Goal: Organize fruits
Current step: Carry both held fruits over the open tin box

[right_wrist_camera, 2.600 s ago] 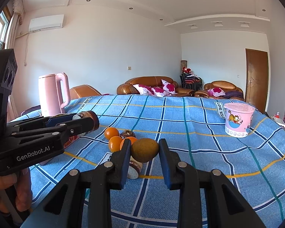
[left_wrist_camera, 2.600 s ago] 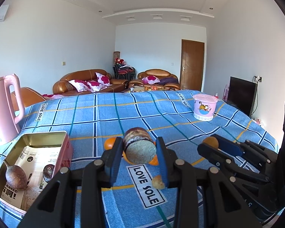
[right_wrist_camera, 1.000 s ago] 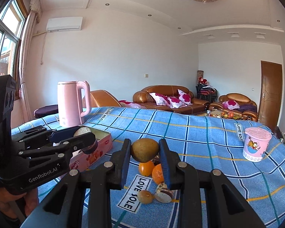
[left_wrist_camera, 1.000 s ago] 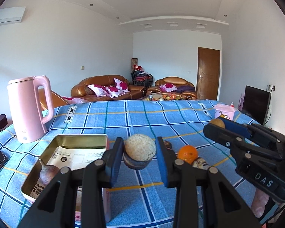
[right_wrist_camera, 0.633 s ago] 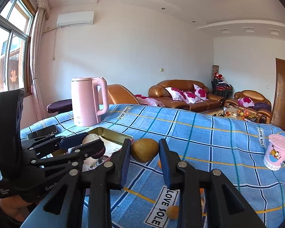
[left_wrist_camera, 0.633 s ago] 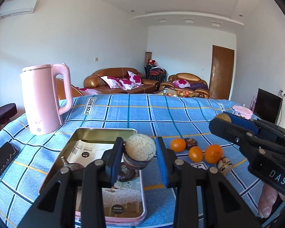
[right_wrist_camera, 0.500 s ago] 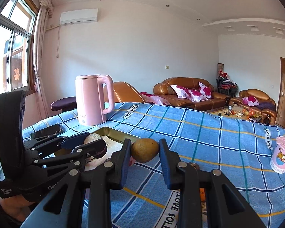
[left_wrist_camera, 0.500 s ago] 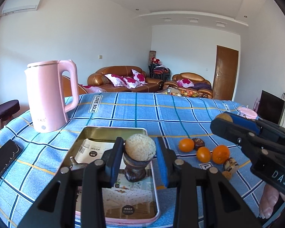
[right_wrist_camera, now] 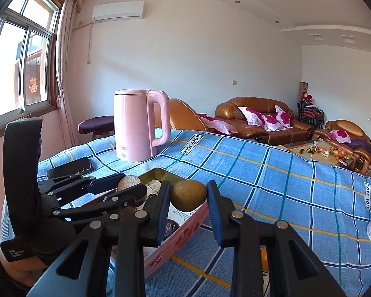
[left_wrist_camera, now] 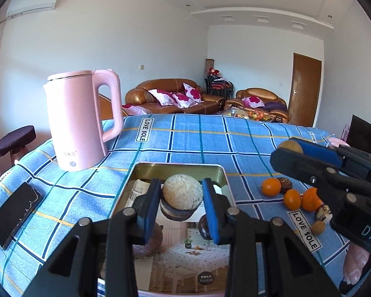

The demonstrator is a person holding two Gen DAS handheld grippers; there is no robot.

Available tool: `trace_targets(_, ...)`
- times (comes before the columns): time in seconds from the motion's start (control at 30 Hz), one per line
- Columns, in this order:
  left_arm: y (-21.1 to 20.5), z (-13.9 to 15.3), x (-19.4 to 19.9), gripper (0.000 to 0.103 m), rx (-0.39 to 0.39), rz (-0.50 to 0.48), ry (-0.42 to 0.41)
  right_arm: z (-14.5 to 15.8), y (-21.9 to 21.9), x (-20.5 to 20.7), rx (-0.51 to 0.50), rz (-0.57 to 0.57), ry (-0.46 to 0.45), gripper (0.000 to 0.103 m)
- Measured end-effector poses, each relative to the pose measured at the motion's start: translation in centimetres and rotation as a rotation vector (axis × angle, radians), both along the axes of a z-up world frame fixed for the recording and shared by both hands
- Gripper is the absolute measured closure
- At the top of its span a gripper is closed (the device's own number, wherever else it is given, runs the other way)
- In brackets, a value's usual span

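Figure: both grippers loaded, above the tin.

Left gripper (left_wrist_camera: 181,198): I have its jaws closed partway on a halved dark-rinded fruit (left_wrist_camera: 181,196), pale pithy cut face toward the camera, the blue pads pressing the rind at its widest girth. It hangs over the middle of the rectangular tin (left_wrist_camera: 223,175), above the paper lining. Two dark round fruits (left_wrist_camera: 205,226) already lie on the tin floor, one each side of the held piece.

Right gripper (right_wrist_camera: 188,195): its jaws are closed on a brown kiwi-like fruit (right_wrist_camera: 188,195), gripped across the short axis, over the tin's (right_wrist_camera: 185,230) right edge.

Handling, as I judge it: both fruits look light. The half fruit's rind seems stiff enough to bear the pads, but the cut face is soft, so I would keep hold on the rind only. The kiwi skin appears slightly rough, hence unlikely to slip, yet the flesh would bruise under a hard squeeze.

Unsorted: three oranges (left_wrist_camera: 291,199) and some small dark and tan fruits remain on the blue checked tablecloth (left_wrist_camera: 197,143), right of the tin. A pink kettle (left_wrist_camera: 82,118) stands near the cloth's far-left corner; a phone (left_wrist_camera: 14,214) lies at its left edge.
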State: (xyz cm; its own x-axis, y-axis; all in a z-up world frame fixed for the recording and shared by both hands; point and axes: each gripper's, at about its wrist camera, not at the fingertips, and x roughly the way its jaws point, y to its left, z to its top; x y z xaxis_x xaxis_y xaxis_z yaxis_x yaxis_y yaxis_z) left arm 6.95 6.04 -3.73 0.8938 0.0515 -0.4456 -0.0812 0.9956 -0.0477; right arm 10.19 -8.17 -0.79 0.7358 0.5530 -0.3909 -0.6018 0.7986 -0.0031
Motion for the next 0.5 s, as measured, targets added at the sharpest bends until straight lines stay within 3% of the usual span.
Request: trace_targets(0.5,2.1,-1.4,2.0,0.067,-0.016,0.014,0.091,-2.4,3.8,3.1,-0.033,0.011,0.086,0.071)
